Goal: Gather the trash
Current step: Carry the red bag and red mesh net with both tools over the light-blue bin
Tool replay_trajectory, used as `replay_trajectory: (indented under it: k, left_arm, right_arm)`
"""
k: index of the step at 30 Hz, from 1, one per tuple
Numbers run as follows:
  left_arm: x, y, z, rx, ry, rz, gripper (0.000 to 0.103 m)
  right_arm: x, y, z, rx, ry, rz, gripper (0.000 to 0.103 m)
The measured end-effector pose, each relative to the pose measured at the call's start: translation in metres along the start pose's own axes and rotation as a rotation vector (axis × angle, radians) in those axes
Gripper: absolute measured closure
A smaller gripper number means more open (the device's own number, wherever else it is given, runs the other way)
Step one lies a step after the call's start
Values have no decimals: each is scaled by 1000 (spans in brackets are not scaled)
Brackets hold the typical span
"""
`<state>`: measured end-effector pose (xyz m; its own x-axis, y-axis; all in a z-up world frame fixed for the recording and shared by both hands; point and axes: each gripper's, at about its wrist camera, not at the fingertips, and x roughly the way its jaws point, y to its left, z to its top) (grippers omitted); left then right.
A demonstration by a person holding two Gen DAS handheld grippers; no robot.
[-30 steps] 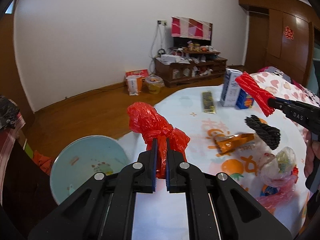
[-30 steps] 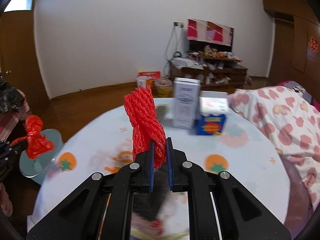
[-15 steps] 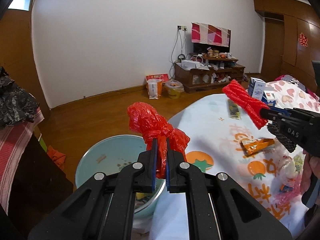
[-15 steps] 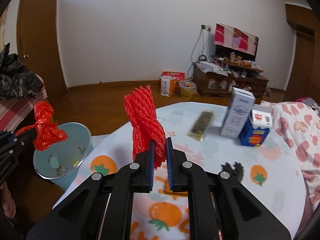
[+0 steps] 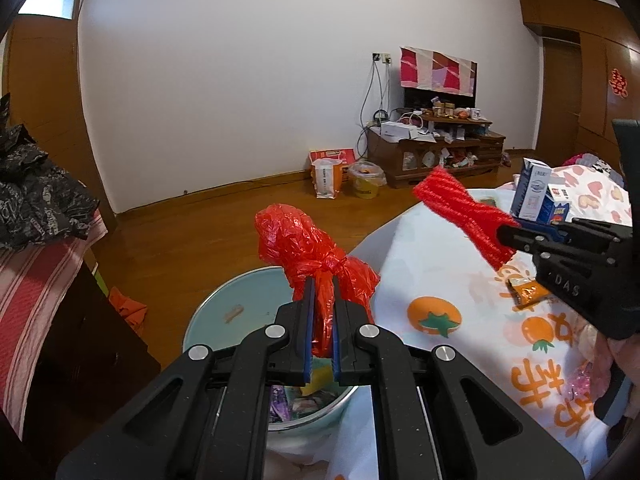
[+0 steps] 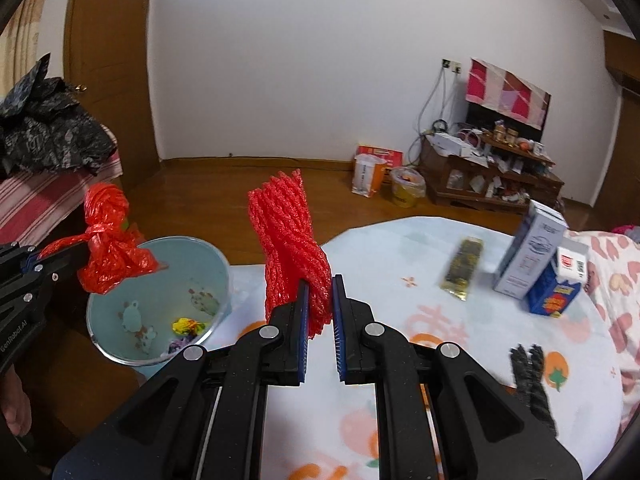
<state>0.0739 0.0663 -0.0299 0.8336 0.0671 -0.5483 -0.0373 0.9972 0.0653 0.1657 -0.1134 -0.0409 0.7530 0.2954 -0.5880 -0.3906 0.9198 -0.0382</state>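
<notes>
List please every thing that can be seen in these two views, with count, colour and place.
plastic bag: 1, red, in left gripper, over bin
foam net: 1, red, in right gripper
bin: 1, pale blue, beside table, some litter inside
table: 1, white cloth with orange fruit print
cartons: 2, white and blue, on table's far side
snack wrapper: 1, dark gold, on table
black net: 1, on table's near right
left gripper: shut on plastic bag
right gripper: shut on foam net

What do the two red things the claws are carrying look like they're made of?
Knotted red bag, in the left claw: thin glossy plastic film, crinkled and translucent. Red mesh sleeve, in the right claw: probably foam netting, matte, with puffy woven strands.
</notes>
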Motion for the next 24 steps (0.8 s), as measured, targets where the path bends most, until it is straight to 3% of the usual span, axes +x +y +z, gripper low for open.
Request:
replay_trajectory:
  k: [24]
  left_arm:
    - [5,50,-22,-40,35,102,97]
  right_arm:
    - [27,69,6,-100,5,114,91]
